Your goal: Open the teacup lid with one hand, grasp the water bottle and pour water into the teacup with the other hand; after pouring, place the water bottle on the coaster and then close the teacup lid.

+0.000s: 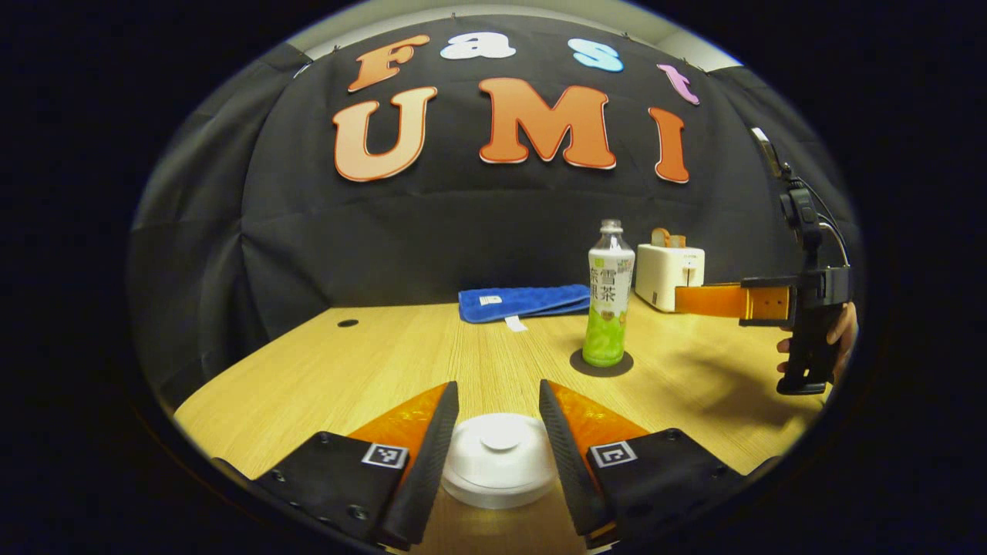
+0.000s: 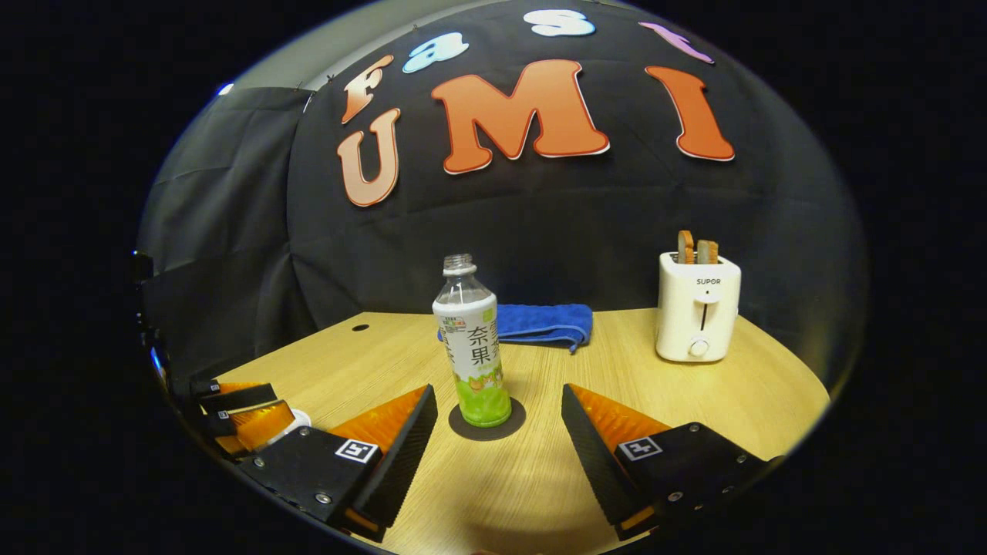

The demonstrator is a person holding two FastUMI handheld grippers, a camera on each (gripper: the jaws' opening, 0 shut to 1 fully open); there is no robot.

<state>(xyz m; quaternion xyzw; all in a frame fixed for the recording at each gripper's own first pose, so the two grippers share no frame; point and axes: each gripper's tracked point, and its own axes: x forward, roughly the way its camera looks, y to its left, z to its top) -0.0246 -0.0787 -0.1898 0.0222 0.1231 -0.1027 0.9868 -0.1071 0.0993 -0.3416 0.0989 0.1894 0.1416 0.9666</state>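
Observation:
The white teacup lid (image 1: 500,459) sits on the cup low in the left gripper view, between the fingers of my left gripper (image 1: 499,385). Those fingers are open and flank the lid closely; I cannot tell whether they touch it. The capless water bottle (image 2: 474,354), with green liquid in its lower part, stands upright on the dark round coaster (image 2: 487,420). My right gripper (image 2: 498,389) is open just in front of the bottle, apart from it. The left gripper view has that bottle (image 1: 609,301), the coaster (image 1: 601,364) and the right gripper (image 1: 682,301) in a hand.
A white toaster (image 2: 698,308) with toast stands at the back right of the wooden table (image 2: 740,401). A folded blue towel (image 2: 544,322) lies at the back behind the bottle. The left gripper (image 2: 239,412) is at the table's left edge.

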